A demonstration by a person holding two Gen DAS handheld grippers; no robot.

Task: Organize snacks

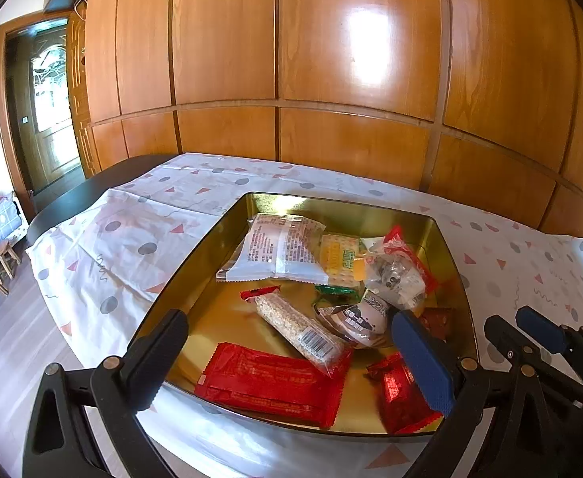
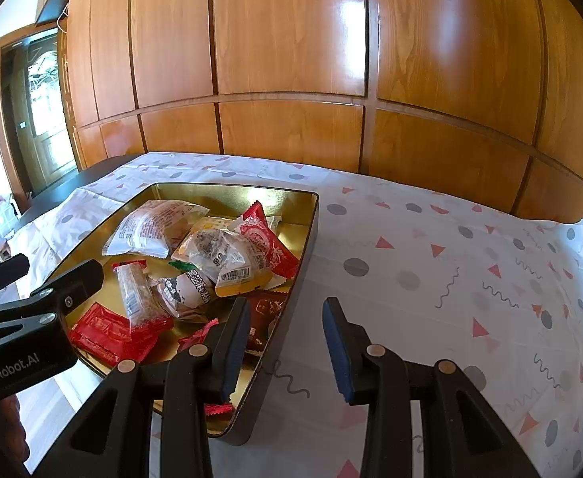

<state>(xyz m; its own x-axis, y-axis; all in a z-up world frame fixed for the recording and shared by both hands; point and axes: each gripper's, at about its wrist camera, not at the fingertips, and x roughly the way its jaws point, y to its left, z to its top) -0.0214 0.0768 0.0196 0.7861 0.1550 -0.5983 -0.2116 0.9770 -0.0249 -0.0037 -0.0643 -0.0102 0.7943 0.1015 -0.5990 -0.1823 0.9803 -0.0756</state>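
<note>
The snacks lie heaped in a gold tin (image 1: 227, 223) that sits on a table covered by a white cloth (image 1: 132, 235) printed with grey dots and pink triangles. In the left wrist view a large white packet (image 1: 279, 253) rests toward the tin's 12 o'clock wall, with a yellow cracker pack (image 1: 337, 259) touching it at its 3 o'clock side and a clear bag with red edges (image 1: 401, 271) just beyond that. A grain bar (image 1: 301, 328) in clear wrap lies diagonally at the centre, its lower end overlapping a long red wrapper (image 1: 271, 382) at 6 o'clock; a smaller red packet (image 1: 397, 394) lies at 5 o'clock. The left gripper (image 1: 291, 358) hangs over the near rim with its jaws spread wide and nothing between them. The right gripper (image 2: 285, 342) is also parted and empty, straddling the tin's 3 o'clock wall (image 2: 287, 318): one finger over the snacks, the other over bare cloth. Behind the table stands a glossy wooden panelled wall (image 1: 355, 59), with a door (image 1: 48, 111) at 9 o'clock.
</note>
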